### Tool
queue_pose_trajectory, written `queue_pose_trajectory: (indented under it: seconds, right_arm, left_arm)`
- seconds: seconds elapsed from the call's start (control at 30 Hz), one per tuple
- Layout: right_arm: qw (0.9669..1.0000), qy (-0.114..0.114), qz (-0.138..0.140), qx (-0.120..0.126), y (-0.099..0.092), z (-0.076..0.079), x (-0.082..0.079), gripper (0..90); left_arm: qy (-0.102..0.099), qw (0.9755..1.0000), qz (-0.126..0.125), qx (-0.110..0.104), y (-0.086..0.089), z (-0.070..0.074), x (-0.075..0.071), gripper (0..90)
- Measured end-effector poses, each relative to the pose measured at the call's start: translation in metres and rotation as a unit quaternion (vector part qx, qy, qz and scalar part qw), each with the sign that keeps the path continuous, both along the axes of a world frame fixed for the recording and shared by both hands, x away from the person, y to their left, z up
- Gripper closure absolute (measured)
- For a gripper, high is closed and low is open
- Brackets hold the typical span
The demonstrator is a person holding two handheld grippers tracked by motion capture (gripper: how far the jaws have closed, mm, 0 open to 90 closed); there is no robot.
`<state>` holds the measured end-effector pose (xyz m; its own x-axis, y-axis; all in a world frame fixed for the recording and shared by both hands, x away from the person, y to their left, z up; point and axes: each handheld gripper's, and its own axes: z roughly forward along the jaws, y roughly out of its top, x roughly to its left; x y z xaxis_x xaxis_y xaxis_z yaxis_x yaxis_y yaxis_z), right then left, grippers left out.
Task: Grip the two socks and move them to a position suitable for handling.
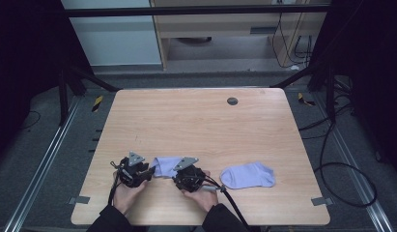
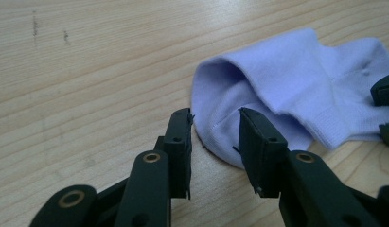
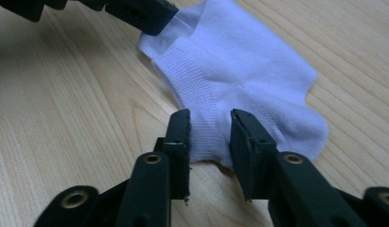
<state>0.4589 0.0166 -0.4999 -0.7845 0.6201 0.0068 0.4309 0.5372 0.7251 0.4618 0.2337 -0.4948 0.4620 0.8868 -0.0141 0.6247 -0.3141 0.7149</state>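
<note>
A lavender ankle sock (image 1: 164,166) lies flat near the table's front edge, between my two grippers. In the left gripper view my left gripper (image 2: 215,124) straddles one rounded end of the sock (image 2: 296,80), its jaws apart with the fabric lying slack between them. In the right gripper view my right gripper (image 3: 210,124) straddles the ribbed end of the same sock (image 3: 239,61), with a gap still showing between pads and cloth. From above, the left gripper (image 1: 148,170) and right gripper (image 1: 174,174) face each other across the sock.
A second lavender sock (image 1: 248,175) lies to the right near the front edge. The wooden table (image 1: 196,121) has a small grey disc (image 1: 232,101) at the back. Black cables trail off the table's front and over the floor at right.
</note>
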Motion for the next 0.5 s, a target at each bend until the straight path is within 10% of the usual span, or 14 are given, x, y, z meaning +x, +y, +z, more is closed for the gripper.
queue_pose_trajectory:
  seconds: [0.3, 0.5]
  right_arm:
    - [1.0, 0.0, -0.007, 0.001, 0.0, 0.0, -0.001, 81.8]
    - [0.9982, -0.007, -0.016, 0.057, -0.007, 0.012, -0.003, 82.6]
  left_arm:
    - [0.012, 0.9999, -0.008, 0.002, -0.004, 0.0, 0.0, 76.8]
    - [0.015, 0.9997, -0.021, 0.002, -0.005, 0.001, -0.001, 86.4]
